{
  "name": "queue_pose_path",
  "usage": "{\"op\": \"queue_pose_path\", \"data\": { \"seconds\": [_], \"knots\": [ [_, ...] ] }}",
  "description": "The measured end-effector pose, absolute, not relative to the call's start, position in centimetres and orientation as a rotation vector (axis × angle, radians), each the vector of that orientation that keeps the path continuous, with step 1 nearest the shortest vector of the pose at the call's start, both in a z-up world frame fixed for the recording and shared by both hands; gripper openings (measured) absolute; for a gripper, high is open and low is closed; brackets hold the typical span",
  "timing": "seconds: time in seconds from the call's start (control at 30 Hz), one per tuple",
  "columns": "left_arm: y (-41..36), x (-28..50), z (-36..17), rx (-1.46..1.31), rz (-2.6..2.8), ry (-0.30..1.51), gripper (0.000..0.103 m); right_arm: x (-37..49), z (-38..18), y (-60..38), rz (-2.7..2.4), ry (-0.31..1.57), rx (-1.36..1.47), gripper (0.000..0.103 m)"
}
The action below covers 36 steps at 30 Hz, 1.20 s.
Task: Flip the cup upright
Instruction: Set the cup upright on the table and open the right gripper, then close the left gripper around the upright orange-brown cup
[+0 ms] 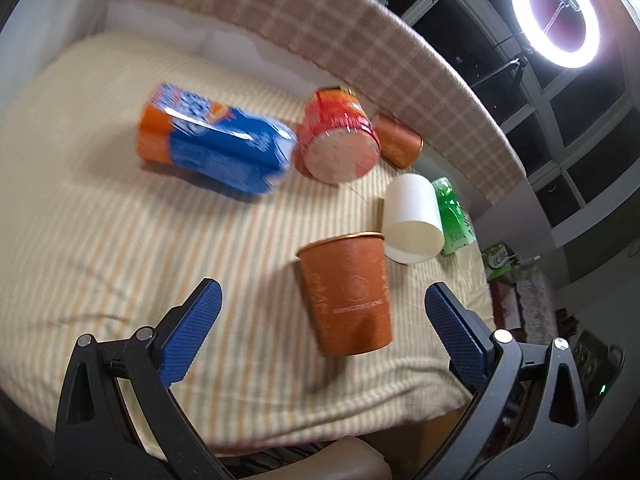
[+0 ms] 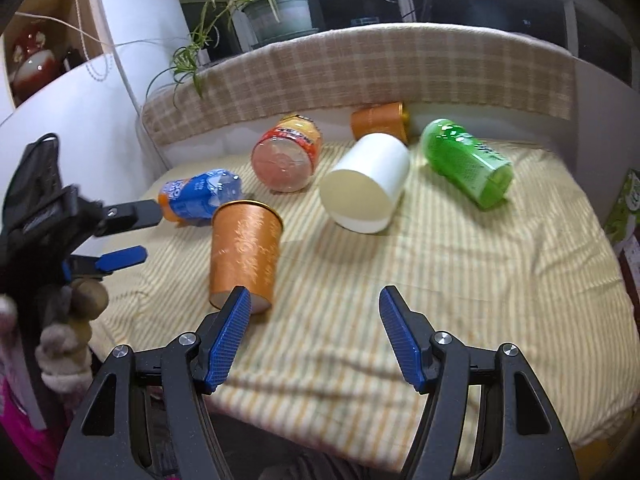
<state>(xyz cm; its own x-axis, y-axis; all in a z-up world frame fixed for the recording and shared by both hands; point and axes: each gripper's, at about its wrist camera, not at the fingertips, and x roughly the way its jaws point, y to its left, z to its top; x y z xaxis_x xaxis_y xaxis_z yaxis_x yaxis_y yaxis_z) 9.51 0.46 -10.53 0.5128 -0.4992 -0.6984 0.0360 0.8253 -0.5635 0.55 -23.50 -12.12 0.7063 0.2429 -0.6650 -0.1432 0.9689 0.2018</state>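
Observation:
An orange paper cup (image 1: 347, 295) stands upright on the striped cloth, rim up; it also shows in the right wrist view (image 2: 244, 249). My left gripper (image 1: 320, 308) is open, its blue pads either side of the cup and apart from it; it appears at the left of the right wrist view (image 2: 132, 232). My right gripper (image 2: 314, 308) is open and empty, its left pad just in front of the cup's base. A white cup (image 1: 412, 218) lies on its side behind it (image 2: 366, 184). A second orange cup (image 1: 398, 141) lies on its side at the back (image 2: 380, 120).
A blue and orange bottle (image 1: 212, 142) (image 2: 200, 196), a red jar (image 1: 338, 136) (image 2: 288, 158) and a green bottle (image 1: 452, 212) (image 2: 466, 162) lie on the cloth. A plaid cushion (image 2: 360, 76) borders the back. A ring light (image 1: 560, 12) glows at right. A potted plant (image 2: 276, 8) stands behind.

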Motion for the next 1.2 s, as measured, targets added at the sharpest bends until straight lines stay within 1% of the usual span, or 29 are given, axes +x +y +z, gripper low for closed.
{"op": "queue_pose_path", "data": {
  "seconds": [0.13, 0.2, 0.33, 0.4, 0.83, 0.93, 1.1, 1.2],
  "knots": [
    [-0.4, 10.7, -11.6, -0.578, -0.359, 1.037, 0.103, 0.1, -12.2, -24.8, 0.194, 0.751, 0.158, 0.066],
    [-0.8, 11.3, -12.2, -0.603, -0.366, 1.060, 0.100, -0.1, -12.3, -25.3, 0.186, 0.751, 0.164, 0.066],
    [-1.5, 12.2, -12.9, -0.622, -0.378, 1.090, 0.099, -0.3, -12.6, -26.0, 0.168, 0.754, 0.157, 0.066],
    [-1.9, 12.6, -13.2, -0.621, -0.380, 1.105, 0.095, -0.4, -12.7, -26.4, 0.163, 0.756, 0.159, 0.066],
    [-3.3, 14.1, -14.7, -0.593, -0.369, 1.139, 0.094, -0.5, -13.4, -27.4, 0.131, 0.768, 0.159, 0.066],
    [-3.5, 14.3, -15.0, -0.578, -0.367, 1.149, 0.087, -0.4, -13.5, -27.6, 0.126, 0.770, 0.162, 0.066],
    [-4.0, 14.5, -15.1, -0.550, -0.372, 1.144, 0.083, -0.2, -13.7, -27.6, 0.123, 0.776, 0.161, 0.066],
    [-4.2, 14.5, -14.9, -0.527, -0.370, 1.135, 0.076, -0.1, -13.8, -27.7, 0.121, 0.779, 0.160, 0.066]
  ]
}}
